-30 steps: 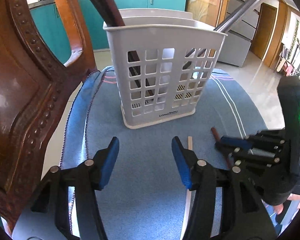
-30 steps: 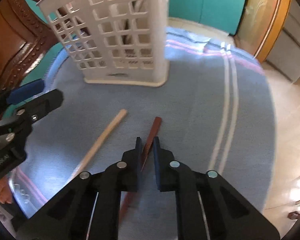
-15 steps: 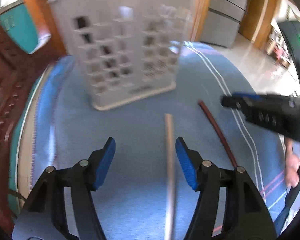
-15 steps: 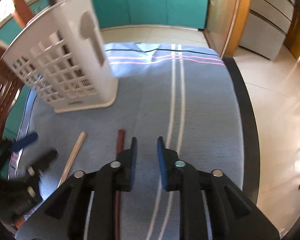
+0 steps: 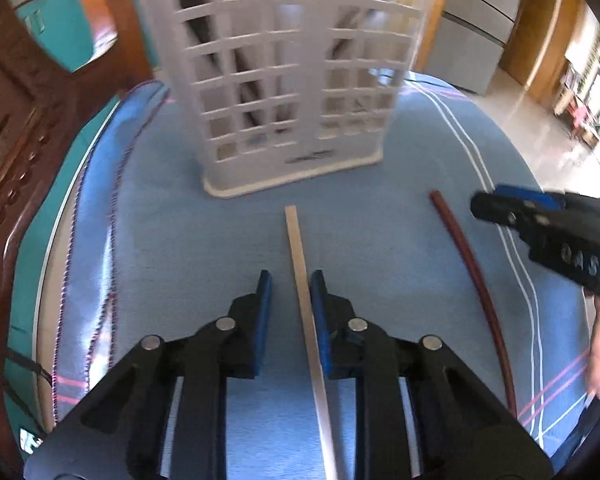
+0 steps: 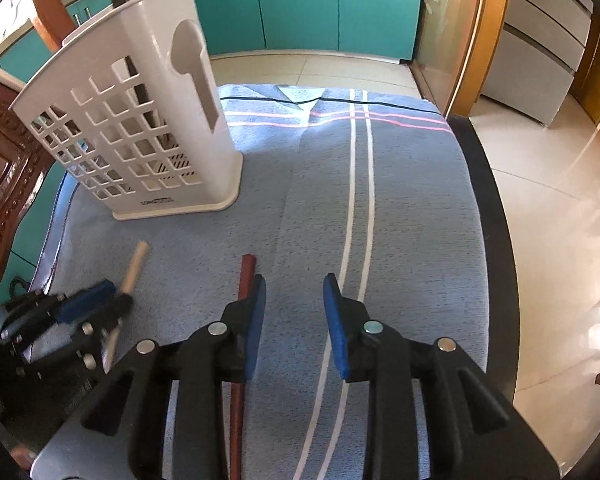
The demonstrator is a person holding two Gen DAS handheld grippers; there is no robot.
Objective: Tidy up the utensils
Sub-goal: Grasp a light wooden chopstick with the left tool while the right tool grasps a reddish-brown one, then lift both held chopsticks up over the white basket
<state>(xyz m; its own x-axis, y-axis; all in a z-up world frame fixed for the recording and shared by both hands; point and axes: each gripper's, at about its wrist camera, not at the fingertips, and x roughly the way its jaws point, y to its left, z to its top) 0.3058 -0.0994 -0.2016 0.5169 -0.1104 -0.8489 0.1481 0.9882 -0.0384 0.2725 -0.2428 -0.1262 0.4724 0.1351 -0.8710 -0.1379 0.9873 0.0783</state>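
left gripper point(image 5: 290, 290) closing round pale stick point(image 5: 300, 280) — untouched

the left gripper point(image 5: 290, 284) tilts down, jaws just narrowed around the pale stick point(image 5: 300, 264), a gap left of it. right gripper point(image 6: 295, 294), jaws parted wider, empty, right of that stick.

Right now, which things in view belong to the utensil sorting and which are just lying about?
Job:
- light stick, between the left claw jaws, which have just been closing
- dark stick, beside the right claw, open, off it
- white caddy

Lying about:
- blue cloth
- carved chair
- teal cabinets
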